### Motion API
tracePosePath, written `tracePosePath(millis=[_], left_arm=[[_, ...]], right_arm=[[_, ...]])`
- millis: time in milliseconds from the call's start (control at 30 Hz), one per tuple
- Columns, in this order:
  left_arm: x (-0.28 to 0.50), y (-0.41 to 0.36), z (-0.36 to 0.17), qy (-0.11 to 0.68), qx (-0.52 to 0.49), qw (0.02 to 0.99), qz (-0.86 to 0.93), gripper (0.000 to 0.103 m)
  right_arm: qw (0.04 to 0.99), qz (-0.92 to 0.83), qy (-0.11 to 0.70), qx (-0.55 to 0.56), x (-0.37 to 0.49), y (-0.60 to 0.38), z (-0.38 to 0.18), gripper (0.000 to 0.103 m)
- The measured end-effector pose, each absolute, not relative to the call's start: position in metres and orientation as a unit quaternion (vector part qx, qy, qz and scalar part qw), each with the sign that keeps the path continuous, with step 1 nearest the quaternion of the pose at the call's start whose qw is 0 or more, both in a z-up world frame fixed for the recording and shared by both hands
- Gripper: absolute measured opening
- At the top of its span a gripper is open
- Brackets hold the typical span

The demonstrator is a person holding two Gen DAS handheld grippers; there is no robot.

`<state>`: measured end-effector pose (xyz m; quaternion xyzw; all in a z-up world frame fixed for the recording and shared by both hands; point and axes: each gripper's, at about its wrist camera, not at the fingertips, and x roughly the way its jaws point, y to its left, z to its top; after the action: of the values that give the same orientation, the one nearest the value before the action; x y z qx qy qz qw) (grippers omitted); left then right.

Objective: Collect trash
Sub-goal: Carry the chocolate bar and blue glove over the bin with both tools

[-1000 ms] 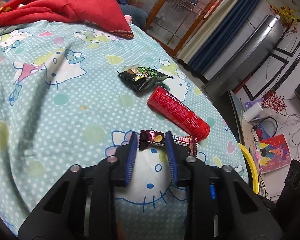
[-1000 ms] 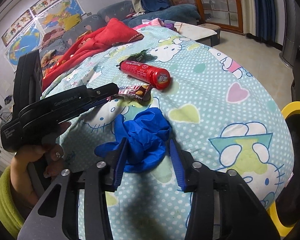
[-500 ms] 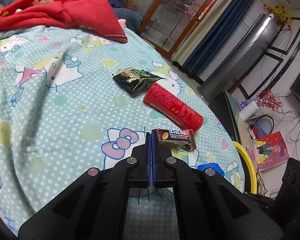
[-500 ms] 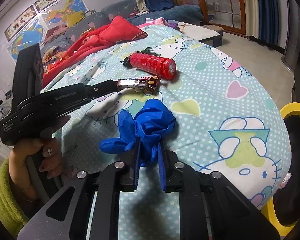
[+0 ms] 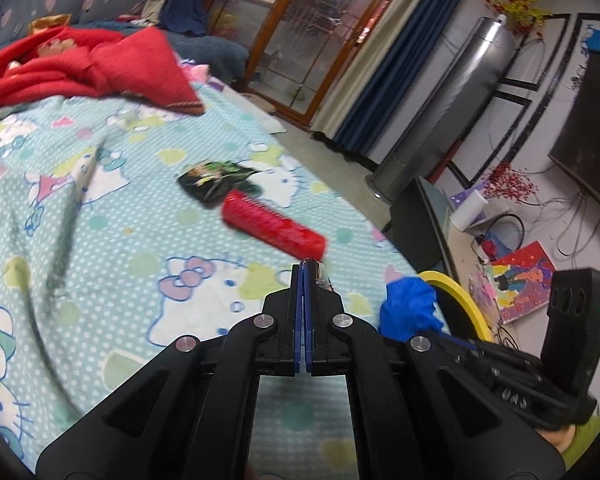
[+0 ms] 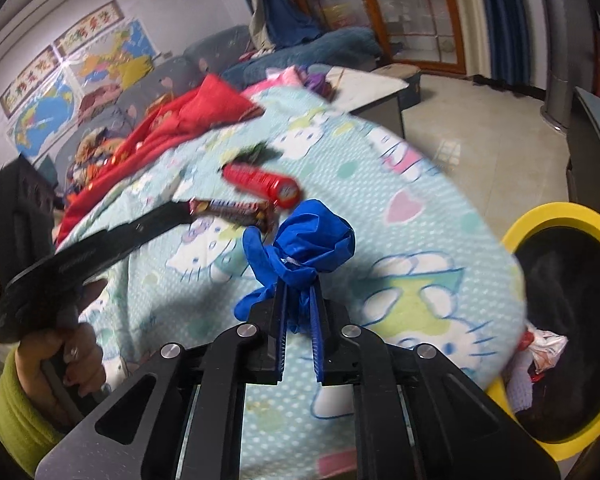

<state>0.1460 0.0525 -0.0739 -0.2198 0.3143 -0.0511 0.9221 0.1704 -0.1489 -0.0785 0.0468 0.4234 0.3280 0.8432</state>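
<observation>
Trash here counts four loose pieces plus a bin: one black-and-green snack packet [image 5: 216, 180], one red tube [image 5: 274, 226], one candy bar wrapper [image 6: 236, 211] and one crumpled blue glove [image 6: 312, 240]. Two grippers are in view, one in each hand.

On the left of the right wrist view, the left gripper [image 6: 190, 210] has its jaws pressed together on the near end of the candy bar wrapper, a long dark brown packet with pale lettering, which sticks out to the right, clear of the teal cartoon-cat bedsheet [image 5: 100, 240]. A hand [image 6: 66, 354] in a yellow-green sleeve grips its handle.

Further right and farther off, the red tube lies on its side on the sheet, cap end toward the right, with the snack packet just beyond its far end.

Right of centre, the right gripper [image 6: 298, 296] is clamped on the blue glove; its jaws have just been closing, and the glove bunches up above the blue pads, with one loose finger hanging to the left.

At the far right, beside the bed edge, stands one yellow-rimmed bin [image 6: 540, 220] with a black liner and some crumpled wrappers inside.
</observation>
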Motion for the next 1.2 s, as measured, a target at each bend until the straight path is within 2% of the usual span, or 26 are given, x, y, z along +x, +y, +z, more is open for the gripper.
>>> tracePosePath(millis=[567,1200], left_arm=[[0.138,0.002,-0.040,0.290,-0.183,0.933,-0.113,0.000],[0.140,-0.057,-0.037,0.293,-0.133,0.932,-0.165,0.000]], right_arm=[[0.885,0.264,0.372,0.095,0.188,-0.202,-0.048,0.010],[0.908,0.172,0.353,0.148,0.198,-0.275,-0.052,0.010]])
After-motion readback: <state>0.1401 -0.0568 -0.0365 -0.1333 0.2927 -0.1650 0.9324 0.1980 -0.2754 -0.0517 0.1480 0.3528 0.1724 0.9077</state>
